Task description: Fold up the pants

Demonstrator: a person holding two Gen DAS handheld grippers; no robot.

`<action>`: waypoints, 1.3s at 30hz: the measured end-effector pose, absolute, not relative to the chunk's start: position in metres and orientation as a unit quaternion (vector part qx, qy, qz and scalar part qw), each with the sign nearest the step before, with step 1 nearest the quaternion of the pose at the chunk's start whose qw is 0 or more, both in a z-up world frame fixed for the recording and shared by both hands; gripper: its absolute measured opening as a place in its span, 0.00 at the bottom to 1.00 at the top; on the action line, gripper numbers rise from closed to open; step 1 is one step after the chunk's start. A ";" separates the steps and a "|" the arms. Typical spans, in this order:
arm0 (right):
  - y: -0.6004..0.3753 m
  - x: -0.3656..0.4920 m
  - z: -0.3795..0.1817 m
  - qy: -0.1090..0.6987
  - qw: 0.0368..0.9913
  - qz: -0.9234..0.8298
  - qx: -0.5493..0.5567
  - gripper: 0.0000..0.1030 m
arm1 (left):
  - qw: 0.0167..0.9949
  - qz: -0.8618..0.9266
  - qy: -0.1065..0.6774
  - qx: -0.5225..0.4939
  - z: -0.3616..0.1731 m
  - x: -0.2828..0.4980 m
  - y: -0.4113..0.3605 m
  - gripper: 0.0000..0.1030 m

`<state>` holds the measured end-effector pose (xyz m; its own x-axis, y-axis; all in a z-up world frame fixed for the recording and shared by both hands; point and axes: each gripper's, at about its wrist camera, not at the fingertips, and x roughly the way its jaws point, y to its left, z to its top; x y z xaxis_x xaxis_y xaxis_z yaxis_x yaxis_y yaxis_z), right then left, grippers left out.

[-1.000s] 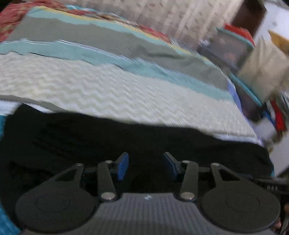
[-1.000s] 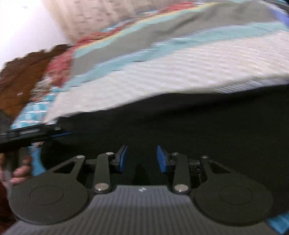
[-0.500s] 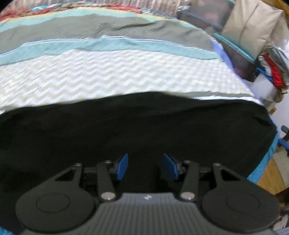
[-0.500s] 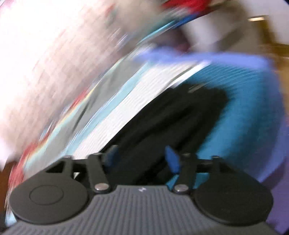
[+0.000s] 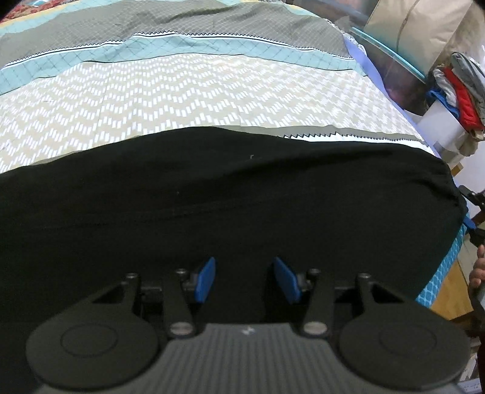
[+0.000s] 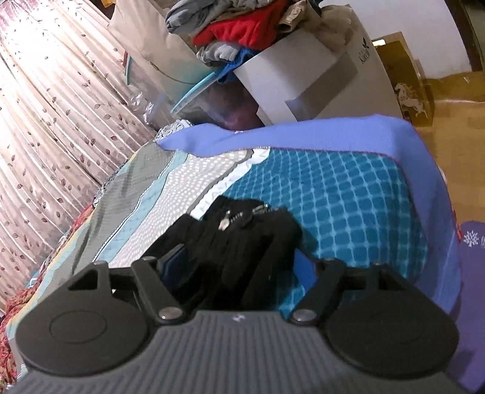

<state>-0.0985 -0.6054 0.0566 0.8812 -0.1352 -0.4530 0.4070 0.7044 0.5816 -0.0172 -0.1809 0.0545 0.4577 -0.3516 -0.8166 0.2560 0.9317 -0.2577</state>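
Black pants (image 5: 212,197) lie spread lengthwise across the bed's near side. My left gripper (image 5: 246,280) hovers over their middle, its blue pads (image 5: 206,280) apart with only flat cloth behind the gap. At the pants' right end sits my right gripper (image 6: 239,266). The bunched waist (image 6: 242,230) with its silver zipper (image 6: 225,222) lies between its widely spread fingers. Its jaws are closing, and the pads do not visibly press on the cloth. In the left wrist view part of that right gripper (image 5: 468,212) and a hand (image 5: 479,269) show at the right edge.
A striped, zigzag-patterned bedspread (image 5: 182,91) covers the bed beyond the pants, over a blue checked sheet (image 6: 348,212). Past the bed's end stand a white box (image 6: 303,75) topped with piled clothes (image 6: 242,27) and a lidded bin (image 6: 212,100). A curtain (image 6: 45,121) hangs on the left.
My right gripper swung from over the pants' middle to their waist end, rolling as it went, and its jaws widened. The left gripper slid sideways over the pants; its gap stayed about the same.
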 end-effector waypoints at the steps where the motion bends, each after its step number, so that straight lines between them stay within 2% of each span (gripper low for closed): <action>1: -0.607 -0.094 0.060 0.196 0.904 -0.155 0.347 0.51 | 0.852 -0.178 0.489 -0.052 0.056 -0.017 -0.180 0.43; 2: -0.608 -0.092 0.060 0.204 0.904 -0.160 0.340 0.41 | 0.853 -0.176 0.489 -0.056 0.057 -0.017 -0.177 0.43; 3: -0.608 -0.089 0.061 0.211 0.903 -0.155 0.341 0.26 | 0.854 -0.174 0.487 -0.059 0.058 -0.016 -0.175 0.42; 6: -0.599 -0.089 0.076 0.208 0.910 -0.137 0.331 0.20 | 0.859 -0.162 0.479 -0.074 0.063 -0.017 -0.163 0.41; 9: -0.574 -0.095 0.105 0.187 0.928 -0.088 0.309 0.19 | 0.866 -0.147 0.468 -0.099 0.069 -0.018 -0.144 0.41; 13: -0.510 -0.097 0.135 0.198 0.954 0.004 0.227 0.19 | 0.871 -0.129 0.457 -0.125 0.074 -0.021 -0.122 0.41; 18: -0.416 -0.093 0.123 0.250 0.953 0.116 0.123 0.19 | 0.872 -0.113 0.453 -0.148 0.071 -0.030 -0.097 0.41; 20: -0.381 -0.086 0.102 0.300 0.937 0.161 0.082 0.23 | 0.871 -0.107 0.454 -0.155 0.068 -0.035 -0.088 0.41; 21: -0.366 -0.083 0.090 0.329 0.926 0.174 0.060 0.31 | 0.871 -0.104 0.453 -0.158 0.068 -0.037 -0.083 0.41; 22: -0.353 -0.082 0.079 0.357 0.916 0.177 0.034 0.44 | 0.872 -0.100 0.450 -0.163 0.068 -0.041 -0.076 0.41; 23: -0.346 -0.084 0.074 0.368 0.911 0.183 0.020 0.50 | 0.873 -0.096 0.447 -0.169 0.069 -0.045 -0.068 0.41; 25: -0.344 -0.096 0.083 0.348 0.915 0.202 0.025 0.62 | 0.878 -0.090 0.432 -0.184 0.076 -0.056 -0.050 0.43; 26: -0.348 -0.100 0.091 0.336 0.918 0.210 0.036 0.63 | 0.882 -0.087 0.422 -0.191 0.080 -0.062 -0.041 0.43; 30: -0.379 -0.099 0.113 0.298 0.925 0.205 0.114 0.61 | 0.898 -0.059 0.382 -0.209 0.096 -0.088 0.002 0.45; 32: -0.388 -0.091 0.113 0.299 0.927 0.181 0.133 0.48 | 0.903 -0.034 0.368 -0.219 0.100 -0.099 0.023 0.46; 33: -0.389 -0.087 0.109 0.311 0.926 0.169 0.133 0.38 | 0.904 -0.017 0.362 -0.225 0.102 -0.104 0.033 0.47; 34: -0.389 -0.082 0.101 0.329 0.921 0.160 0.132 0.34 | 0.905 0.000 0.356 -0.232 0.103 -0.109 0.044 0.48; 37: -0.377 -0.075 0.067 0.392 0.906 0.136 0.086 0.32 | 0.902 0.049 0.346 -0.255 0.100 -0.121 0.076 0.52; 39: -0.371 -0.081 0.074 0.384 0.912 0.128 0.068 0.32 | 0.894 0.080 0.342 -0.279 0.095 -0.129 0.098 0.56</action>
